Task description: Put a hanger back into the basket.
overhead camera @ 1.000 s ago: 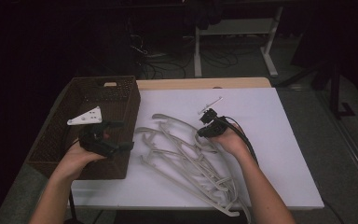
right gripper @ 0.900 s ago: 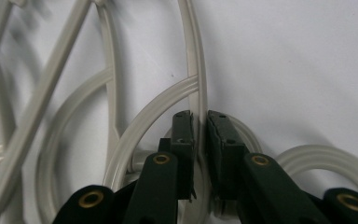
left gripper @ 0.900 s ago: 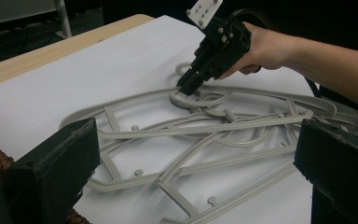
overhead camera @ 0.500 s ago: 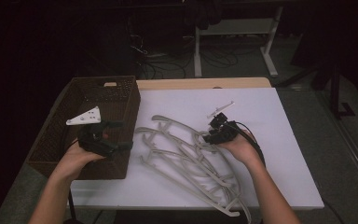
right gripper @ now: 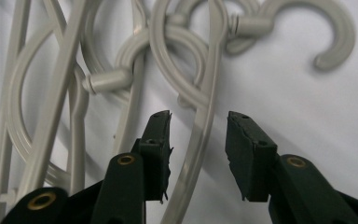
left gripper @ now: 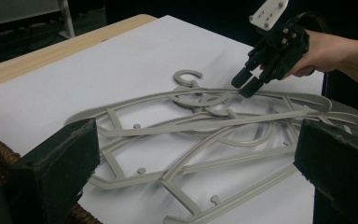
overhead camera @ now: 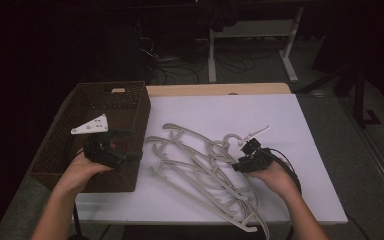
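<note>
- While my right gripper sits right of centre in the high view, its two black jaws stand apart with one thin arm of a pale grey plastic coat hanger running up between them; in the right gripper view neither jaw presses on that arm
- The tangled pile of pale grey plastic hangers lies on the white table sheet, spreading from the middle of the high view down to its lower edge, hooks bunched toward the upper right of the pile
- In the left gripper view my right gripper comes in from the upper right, tips low over the hooks
- My left gripper is at the left of the high view, held over the near right corner of the dark brown woven basket; its jaws are wide apart and hold nothing
- The basket stands along the sheet's left edge, just beside the pile
</note>
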Motion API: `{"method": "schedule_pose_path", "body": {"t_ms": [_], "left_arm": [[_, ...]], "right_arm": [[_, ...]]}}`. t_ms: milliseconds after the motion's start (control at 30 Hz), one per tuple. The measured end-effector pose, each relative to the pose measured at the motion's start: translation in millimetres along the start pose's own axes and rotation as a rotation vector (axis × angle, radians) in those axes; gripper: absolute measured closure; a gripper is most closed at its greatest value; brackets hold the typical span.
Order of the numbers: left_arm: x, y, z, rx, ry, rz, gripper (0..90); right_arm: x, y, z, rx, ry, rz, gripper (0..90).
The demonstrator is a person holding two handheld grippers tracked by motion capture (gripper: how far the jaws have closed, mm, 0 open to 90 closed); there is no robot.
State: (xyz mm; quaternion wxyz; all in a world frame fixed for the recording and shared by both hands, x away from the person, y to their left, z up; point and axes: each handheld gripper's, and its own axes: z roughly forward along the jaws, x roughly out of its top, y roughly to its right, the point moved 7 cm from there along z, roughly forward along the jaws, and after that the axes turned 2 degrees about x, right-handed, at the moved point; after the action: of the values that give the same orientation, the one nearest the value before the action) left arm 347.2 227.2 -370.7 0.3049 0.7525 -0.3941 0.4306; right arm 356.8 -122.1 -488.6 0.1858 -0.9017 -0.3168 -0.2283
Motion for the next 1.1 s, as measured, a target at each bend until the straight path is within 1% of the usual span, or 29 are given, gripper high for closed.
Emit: {"method": "schedule_pose_path", "body": {"t_ms": [67, 167, 267, 333, 367, 400, 467, 500, 533, 567, 600, 700, 800, 900, 933, 967, 1033, 1100], "left_arm": [[0.0, 0.5, 0.5, -0.001, 0.0, 0.0, 0.0], [-0.2, 0.6, 0.7, -0.001, -0.003, 0.002, 0.0], [-0.3, 0.5, 0.9, -0.002, -0.003, 0.001, 0.0], [-0.2, 0.4, 1.0, -0.001, -0.003, 0.0, 0.0], [-0.2, 0.5, 1.0, -0.002, -0.003, 0.0, 0.0], [-0.3, 0.6, 1.0, -0.001, -0.004, 0.0, 0.0], [-0.2, 0.7, 1.1, -0.002, -0.004, 0.001, 0.0], [-0.2, 0.8, 1.2, -0.002, -0.004, 0.0, 0.0], [-0.2, 0.9, 1.3, -0.002, -0.005, 0.0, 0.0], [-0.2, 1.0, 1.4, -0.002, -0.005, 0.0, 0.0], [-0.1, 1.1, 1.5, -0.003, -0.005, 0.0, 0.0], [0.0, 1.3, 1.6, -0.003, -0.004, 0.001, 0.0], [0.0, 1.5, 1.7, -0.003, -0.004, 0.001, 0.0], [0.4, 2.3, 2.1, -0.003, -0.003, 0.002, 0.0], [0.8, 2.4, 2.4, -0.004, -0.003, 0.004, 0.0], [1.2, 2.6, 2.5, -0.003, -0.004, 0.005, 0.0], [2.5, 3.4, 3.3, 0.0, -0.004, 0.005, 0.0], [4.3, 4.7, 4.0, 0.007, -0.005, 0.007, 0.0]], "right_arm": [[-3.9, 1.3, 4.8, 0.009, -0.009, 0.018, 63.9], [-6.5, 2.6, 10.6, 0.015, -0.033, 0.026, 68.8], [-4.9, 4.9, 11.8, 0.007, -0.03, 0.036, 73.4], [-4.0, 7.2, 12.0, -0.003, -0.027, 0.048, 74.7], [-3.8, 8.9, 12.3, -0.01, -0.028, 0.051, 75.2], [-3.4, 9.7, 12.8, -0.004, -0.027, 0.057, 75.6], [-2.0, 10.9, 13.9, -0.008, -0.027, 0.056, 76.0], [-1.5, 11.5, 14.8, -0.015, -0.033, 0.049, 72.3], [-0.8, 11.7, 15.8, -0.017, -0.037, 0.051, 70.5], [0.2, 11.8, 16.5, -0.014, -0.034, 0.054, 71.5], [0.8, 12.6, 16.8, -0.023, -0.036, 0.047, 74.3], [1.6, 12.4, 17.3, -0.016, -0.04, 0.052, 78.0], [2.6, 14.2, 17.1, -0.038, -0.038, 0.047, 80.5], [3.3, 17.3, 15.7, -0.022, -0.037, 0.058, 80.9], [3.9, 18.6, 14.8, -0.026, -0.037, 0.05, 80.9], [4.9, 20.0, 13.6, -0.031, -0.033, 0.046, 81.0], [7.4, 24.1, 9.8, -0.019, -0.013, 0.053, 81.1], [8.6, 29.4, 5.4, -0.02, -0.008, 0.055, 81.1]]}}
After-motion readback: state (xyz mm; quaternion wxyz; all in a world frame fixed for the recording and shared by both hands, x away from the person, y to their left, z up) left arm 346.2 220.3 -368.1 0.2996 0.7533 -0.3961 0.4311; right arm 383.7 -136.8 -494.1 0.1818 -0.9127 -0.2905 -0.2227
